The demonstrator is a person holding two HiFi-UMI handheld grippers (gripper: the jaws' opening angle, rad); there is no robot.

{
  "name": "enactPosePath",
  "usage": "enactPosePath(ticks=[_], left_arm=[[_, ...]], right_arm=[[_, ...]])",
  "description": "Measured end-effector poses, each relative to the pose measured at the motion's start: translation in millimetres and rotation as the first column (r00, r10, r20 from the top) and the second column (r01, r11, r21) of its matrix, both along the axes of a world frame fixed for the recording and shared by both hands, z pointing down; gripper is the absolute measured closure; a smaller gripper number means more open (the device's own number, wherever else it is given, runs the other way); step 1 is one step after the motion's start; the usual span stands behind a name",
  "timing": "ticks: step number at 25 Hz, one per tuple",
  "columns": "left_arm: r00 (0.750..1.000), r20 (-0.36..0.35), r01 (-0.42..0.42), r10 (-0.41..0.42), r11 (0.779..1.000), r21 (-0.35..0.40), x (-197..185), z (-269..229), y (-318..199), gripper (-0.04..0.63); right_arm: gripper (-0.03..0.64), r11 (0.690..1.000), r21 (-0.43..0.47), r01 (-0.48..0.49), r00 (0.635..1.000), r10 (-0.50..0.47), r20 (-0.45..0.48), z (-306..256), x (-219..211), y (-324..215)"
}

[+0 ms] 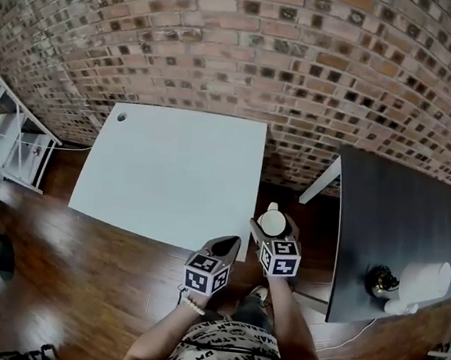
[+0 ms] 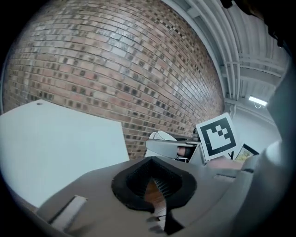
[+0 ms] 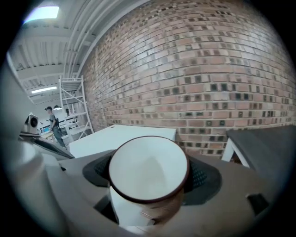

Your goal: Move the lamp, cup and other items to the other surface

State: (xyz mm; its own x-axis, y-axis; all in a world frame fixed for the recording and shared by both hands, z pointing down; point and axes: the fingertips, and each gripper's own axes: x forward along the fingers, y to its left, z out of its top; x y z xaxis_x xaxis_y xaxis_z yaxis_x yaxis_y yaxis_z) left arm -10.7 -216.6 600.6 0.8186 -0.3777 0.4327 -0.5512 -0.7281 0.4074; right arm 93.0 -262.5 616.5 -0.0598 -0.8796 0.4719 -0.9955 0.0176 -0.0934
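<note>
the right tool [image 1: 274, 233] has its jaws spread wide and clamped on the white cup [image 3: 149, 167], one jaw on each side of the wall. the cup sits mouth-up between the dotted dark pads. it is a smooth round cylinder with a thin dark red-brown rim, and its inside shows only bare white. just beside it, the left tool [image 1: 232, 246] holds nothing. its jaws are drawn together at the tips, and only a sliver of floor shows through the black ribbed pads. both tools hang over the glossy wooden floor [image 1: 83, 280], near the corner of the white tabletop [image 1: 171, 170], which is flat and matt with a small round hole at its far left corner. to the right stands the dark tabletop [image 1: 394, 221] on white legs. it carries the lamp [image 1: 424, 280], which has a dark base and a white cylindrical shade. a rough brick wall [image 1: 244, 51] runs behind both.
</note>
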Motion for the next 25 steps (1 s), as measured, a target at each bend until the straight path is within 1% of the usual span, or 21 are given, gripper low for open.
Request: enactPosePath(ticks=[3,6,11,16,21,25], left_arm=[[0.998,0.001,0.06,-0.06,0.998,-0.004,-53.6,2.2,-13.9,0.595],[0.992,0.01,0.129,-0.129,0.992,-0.007,-104.2,5.0,-27.3,0.595],[0.979,0.028,0.203,-0.202,0.979,-0.009,-168.8,13.5,-43.6,0.595],[0.97,0.035,0.242,-0.241,0.97,-0.01,-208.2,22.8,-58.7,0.595],[0.956,0.039,0.29,-0.289,0.957,-0.009,-236.8,33.9,-73.9,0.595],[0.95,0.04,0.31,-0.309,0.951,-0.017,-255.3,40.3,-79.5,0.595]], right_arm=[[0.193,0.998,0.013,0.067,0.998,-0.067,0.007,-2.7,-62.0,-24.9],[0.193,0.991,0.018,0.136,0.991,-0.136,0.01,0.2,-116.8,-50.8],[0.193,0.978,0.008,0.208,0.978,-0.208,0.008,18.8,-182.8,-85.8],[0.193,0.964,-0.005,0.265,0.964,-0.265,0.003,32.8,-230.1,-111.2],[0.193,0.944,-0.004,0.329,0.944,-0.329,-0.005,47.2,-273.2,-132.7],[0.193,0.928,-0.009,0.372,0.928,-0.372,-0.017,60.8,-307.5,-154.1]])
